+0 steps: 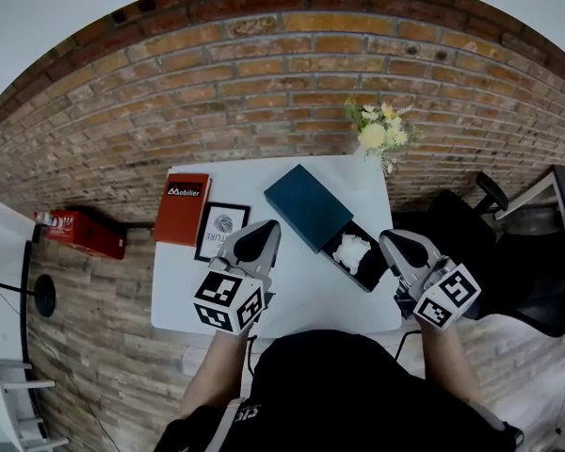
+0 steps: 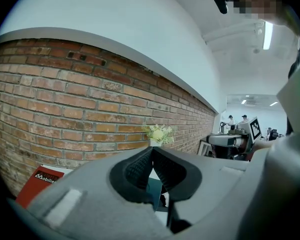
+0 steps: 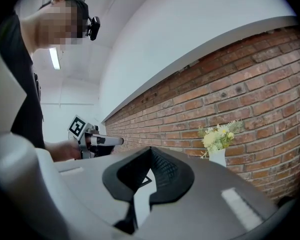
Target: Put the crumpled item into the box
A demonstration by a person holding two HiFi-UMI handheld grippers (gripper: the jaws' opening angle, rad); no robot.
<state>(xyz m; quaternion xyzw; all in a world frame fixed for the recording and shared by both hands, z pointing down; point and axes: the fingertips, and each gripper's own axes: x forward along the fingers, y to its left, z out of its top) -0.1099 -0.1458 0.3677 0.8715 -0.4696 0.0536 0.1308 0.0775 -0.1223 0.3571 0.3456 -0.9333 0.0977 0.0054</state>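
A dark teal box (image 1: 306,205) lies on the white table (image 1: 301,299), its black inner tray (image 1: 369,276) slid out toward the right. A white crumpled item (image 1: 355,251) lies inside that tray. My left gripper (image 1: 268,226) hovers just left of the box, its jaws shut with nothing between them (image 2: 152,148); a sliver of the teal box (image 2: 154,189) shows below the fingertips. My right gripper (image 1: 388,238) hangs just right of the tray, apart from it. Its jaws meet at the tips (image 3: 150,149) and hold nothing.
A red book (image 1: 183,208) and a framed picture (image 1: 221,231) lie at the table's left. A white vase of flowers (image 1: 379,132) stands at the far right corner against the brick wall. A black chair (image 1: 471,215) is to the right, a red object (image 1: 85,232) on the floor to the left.
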